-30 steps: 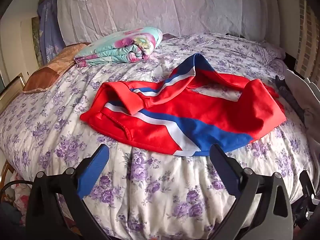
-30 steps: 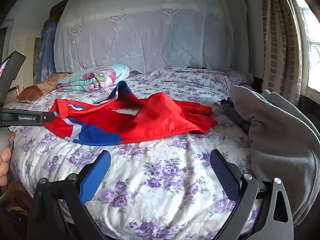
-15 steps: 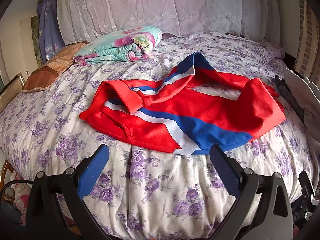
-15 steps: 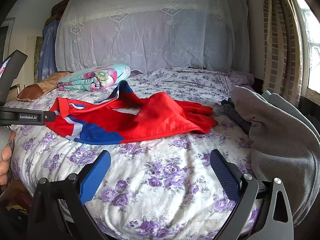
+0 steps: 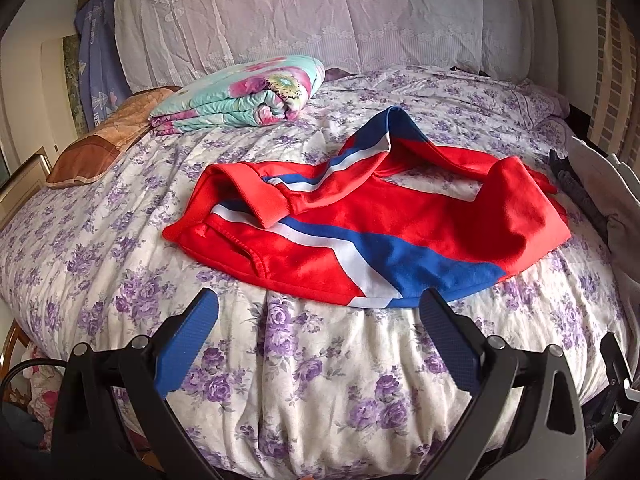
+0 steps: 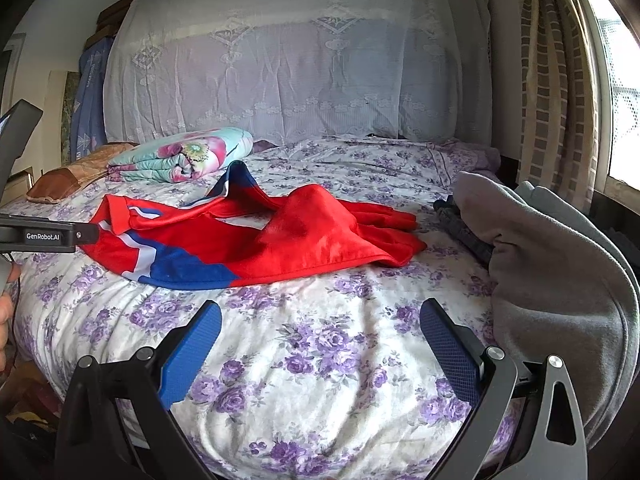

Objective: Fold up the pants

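Red pants (image 5: 400, 224) with blue and white stripes lie crumpled on the flowered bed cover (image 5: 100, 240), one leg folded over the other. They also show in the right wrist view (image 6: 260, 244), left of centre. My left gripper (image 5: 318, 304) is open and empty, hovering just short of the pants' near edge. My right gripper (image 6: 320, 312) is open and empty above bare bed cover (image 6: 320, 340), well short of the pants. The left gripper's body (image 6: 44, 236) shows at the left edge of the right wrist view.
A folded floral quilt (image 5: 244, 96) and a brown pillow (image 5: 92, 148) lie at the back left. A grey garment pile (image 6: 560, 288) sits on the bed's right side, with dark clothing (image 6: 464, 232) beside it. A lace-covered headboard (image 6: 296, 80) stands behind; curtains (image 6: 556, 92) hang right.
Both grippers have eased slightly forward toward the bed; the pants lie unchanged. Both stay open.
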`<state>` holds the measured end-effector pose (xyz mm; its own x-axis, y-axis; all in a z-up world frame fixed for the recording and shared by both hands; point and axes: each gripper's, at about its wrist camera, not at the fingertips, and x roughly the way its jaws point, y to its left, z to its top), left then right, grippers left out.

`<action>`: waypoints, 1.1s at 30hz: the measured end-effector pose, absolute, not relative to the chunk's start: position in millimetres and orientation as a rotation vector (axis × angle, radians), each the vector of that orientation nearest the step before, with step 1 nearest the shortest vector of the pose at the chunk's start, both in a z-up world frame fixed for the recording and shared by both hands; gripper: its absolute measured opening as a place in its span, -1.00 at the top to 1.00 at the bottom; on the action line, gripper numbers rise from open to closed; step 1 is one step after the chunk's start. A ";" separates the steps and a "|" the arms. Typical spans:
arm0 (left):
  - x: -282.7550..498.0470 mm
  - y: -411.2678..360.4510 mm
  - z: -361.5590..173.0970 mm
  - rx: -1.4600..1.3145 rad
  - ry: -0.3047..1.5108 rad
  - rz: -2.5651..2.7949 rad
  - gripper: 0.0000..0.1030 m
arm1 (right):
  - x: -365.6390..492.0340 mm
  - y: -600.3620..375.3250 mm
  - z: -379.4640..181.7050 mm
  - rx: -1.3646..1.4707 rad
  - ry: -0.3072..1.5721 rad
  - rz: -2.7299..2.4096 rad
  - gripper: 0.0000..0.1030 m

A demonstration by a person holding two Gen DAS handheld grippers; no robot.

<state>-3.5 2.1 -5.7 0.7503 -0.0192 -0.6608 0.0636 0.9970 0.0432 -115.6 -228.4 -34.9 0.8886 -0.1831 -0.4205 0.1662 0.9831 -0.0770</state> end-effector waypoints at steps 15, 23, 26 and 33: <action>-4.0 6.1 -5.2 0.062 0.724 -0.045 -0.91 | -114.5 -227.1 -36.4 -0.038 0.446 -0.179 -0.93; -4.5 6.1 -6.0 0.063 0.724 -0.045 -0.91 | -114.3 -227.3 -36.8 -0.041 0.449 -0.182 -0.93; -2.5 8.0 -10.3 0.063 0.735 -0.044 -0.91 | -113.6 -227.0 -37.3 -0.042 0.452 -0.183 -0.93; 8.9 12.4 -20.9 0.051 0.774 -0.051 -0.91 | -109.0 -226.2 -41.5 -0.053 0.459 -0.178 -0.93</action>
